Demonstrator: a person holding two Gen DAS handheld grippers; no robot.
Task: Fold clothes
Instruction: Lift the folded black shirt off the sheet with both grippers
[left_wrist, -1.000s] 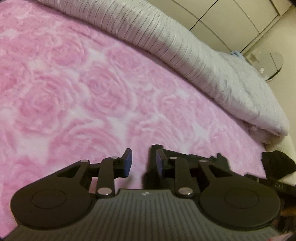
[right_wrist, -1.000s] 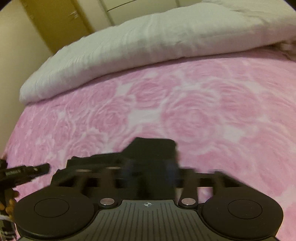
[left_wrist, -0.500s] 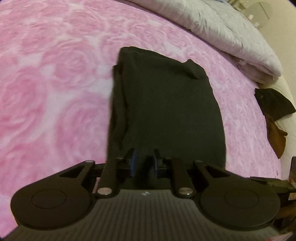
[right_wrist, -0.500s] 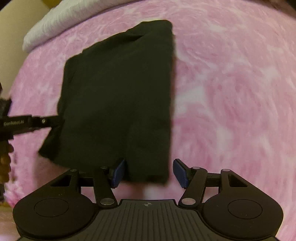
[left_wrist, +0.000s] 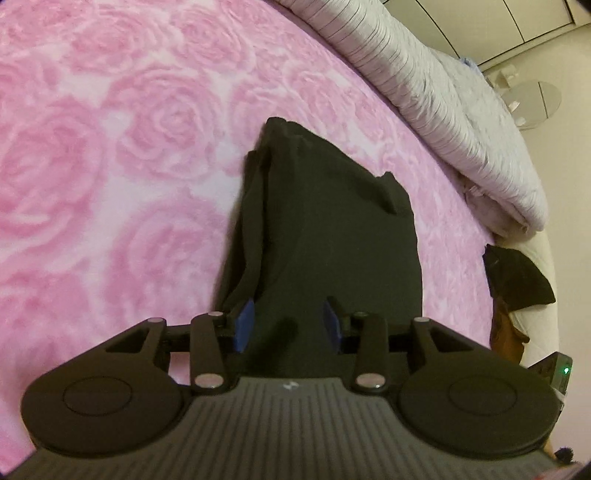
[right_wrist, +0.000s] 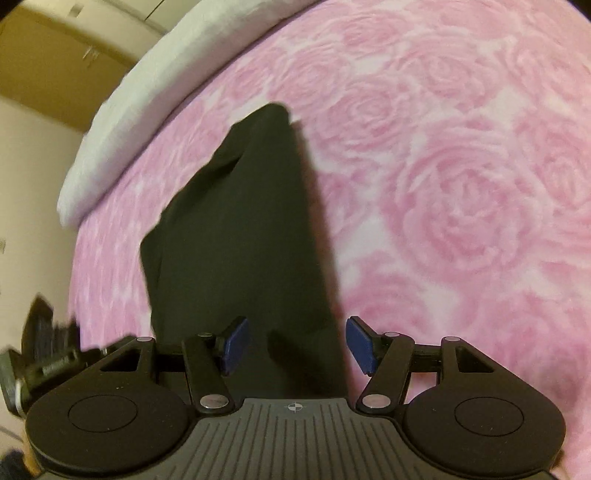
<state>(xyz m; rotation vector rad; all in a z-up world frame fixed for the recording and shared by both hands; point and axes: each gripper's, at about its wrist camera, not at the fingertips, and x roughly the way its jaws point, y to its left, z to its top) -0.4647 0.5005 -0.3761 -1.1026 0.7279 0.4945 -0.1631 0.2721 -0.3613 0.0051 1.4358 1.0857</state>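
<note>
A black garment (left_wrist: 325, 236) lies folded into a long flat strip on the pink rose-patterned bedspread (left_wrist: 110, 155). My left gripper (left_wrist: 288, 325) hangs open over its near end, blue pads apart, nothing between them. In the right wrist view the same black garment (right_wrist: 240, 236) stretches away from me, and my right gripper (right_wrist: 295, 347) is open above its near right edge, holding nothing. The garment's left edge shows stacked layers.
A white striped duvet (left_wrist: 443, 99) is bunched along the far side of the bed. Another dark cloth (left_wrist: 517, 280) lies at the bed's right edge over something brown. The other gripper's body (right_wrist: 40, 354) shows blurred at the far left of the right wrist view.
Half a second ago my left gripper was shut on the garment's near edge; now it is open and the garment lies released. The right gripper stays open. A second ago the garment was held up near both grippers.
</note>
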